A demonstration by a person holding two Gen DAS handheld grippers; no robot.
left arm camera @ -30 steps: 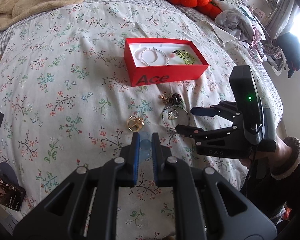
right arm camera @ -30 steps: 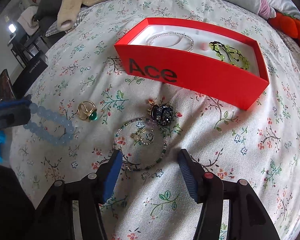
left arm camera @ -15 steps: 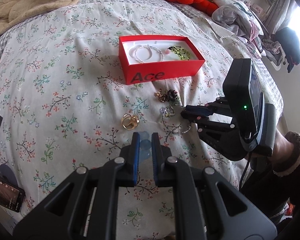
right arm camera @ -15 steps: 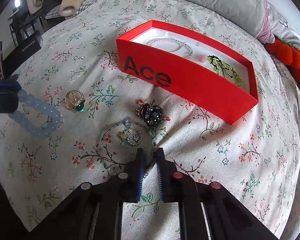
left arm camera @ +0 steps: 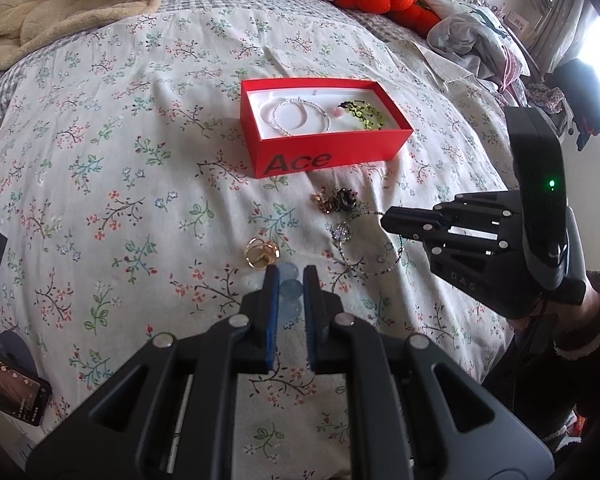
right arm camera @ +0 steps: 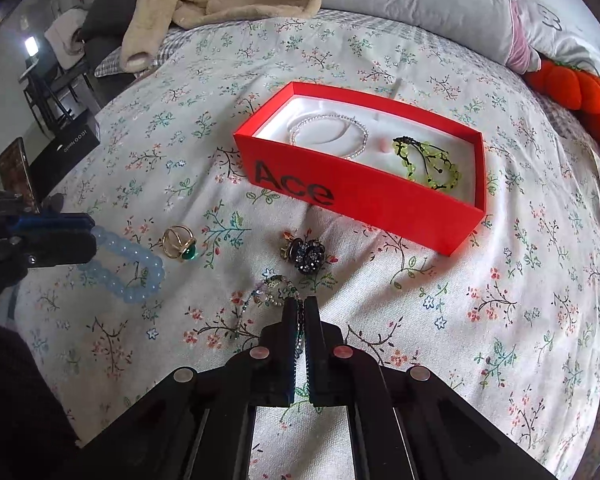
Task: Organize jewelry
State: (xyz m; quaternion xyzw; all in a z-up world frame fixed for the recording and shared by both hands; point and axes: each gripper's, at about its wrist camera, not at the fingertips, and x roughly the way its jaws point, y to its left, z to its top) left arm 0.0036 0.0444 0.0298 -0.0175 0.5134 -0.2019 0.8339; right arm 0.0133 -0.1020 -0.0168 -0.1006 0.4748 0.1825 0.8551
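Left gripper (left arm camera: 291,276) pitched steeply down, jaws pinched nearly closed on the pale blue bead bracelet (right arm camera: 128,266), black linkage arms splayed back toward the camera. Right gripper (right arm camera: 299,312) same steep downward pitch, jaws clamped tight on the thin beaded necklace (left arm camera: 364,256), blue pads almost meeting. In the left wrist view the right unit comes in from the right side with a green LED lit on its housing, and the person's hand (left arm camera: 540,316) in a dark fleece-cuffed sleeve (left arm camera: 592,324) grips its handle.
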